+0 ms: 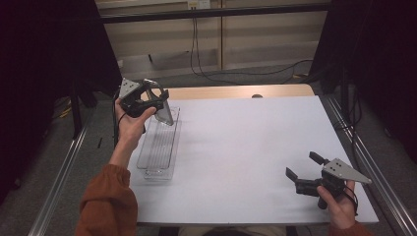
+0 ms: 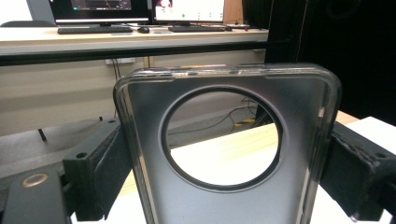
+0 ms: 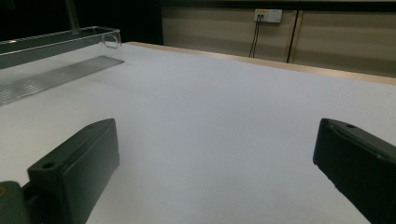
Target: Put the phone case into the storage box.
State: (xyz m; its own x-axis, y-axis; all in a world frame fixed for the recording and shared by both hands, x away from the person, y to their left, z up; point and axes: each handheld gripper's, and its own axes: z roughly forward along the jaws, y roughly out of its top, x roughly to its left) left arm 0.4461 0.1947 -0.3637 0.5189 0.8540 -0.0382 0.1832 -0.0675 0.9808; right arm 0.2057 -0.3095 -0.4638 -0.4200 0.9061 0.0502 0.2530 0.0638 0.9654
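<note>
The left gripper (image 1: 156,104) holds a clear phone case (image 2: 224,154) between its fingers, raised over the far end of the tray (image 1: 158,147) at the surface's (image 1: 246,147) left. The right gripper (image 1: 306,172) rests near right, fingers spread apart, holding nothing.

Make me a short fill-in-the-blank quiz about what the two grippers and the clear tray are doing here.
1. The left gripper is shut on a clear phone ____.
2. The phone case has a large ____ cutout.
3. The right gripper has its jaws ____.
4. The clear tray stands on the table's ____ side.

Missing words: case; round; open; left
</note>
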